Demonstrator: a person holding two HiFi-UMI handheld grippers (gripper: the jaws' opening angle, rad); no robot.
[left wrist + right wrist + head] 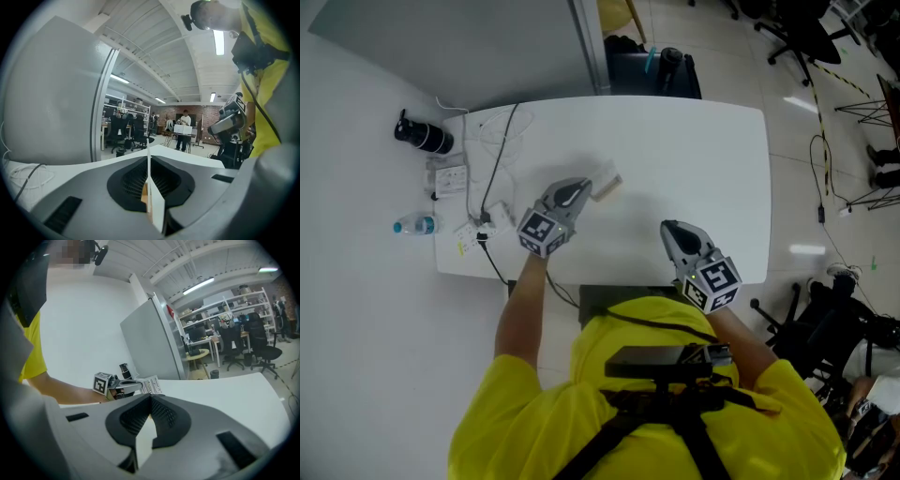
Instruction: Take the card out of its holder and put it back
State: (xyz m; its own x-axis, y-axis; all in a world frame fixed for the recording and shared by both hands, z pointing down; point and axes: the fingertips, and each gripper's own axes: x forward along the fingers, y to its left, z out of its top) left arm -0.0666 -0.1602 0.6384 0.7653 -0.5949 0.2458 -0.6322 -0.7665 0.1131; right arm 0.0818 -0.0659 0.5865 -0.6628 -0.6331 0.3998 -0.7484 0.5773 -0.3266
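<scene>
My left gripper is over the middle of the white table, shut on a thin white card. In the left gripper view the card stands edge-on between the closed jaws, with a tan strip beside it. In the right gripper view the card shows rows of print and sticks out past the left gripper. Whether a holder is around it I cannot tell. My right gripper is near the table's front right, shut with nothing between its jaws, apart from the card.
A black cylinder, a water bottle, a power strip and loose cables sit at the table's left end. A grey partition stands behind the table. Office chairs are at the far right.
</scene>
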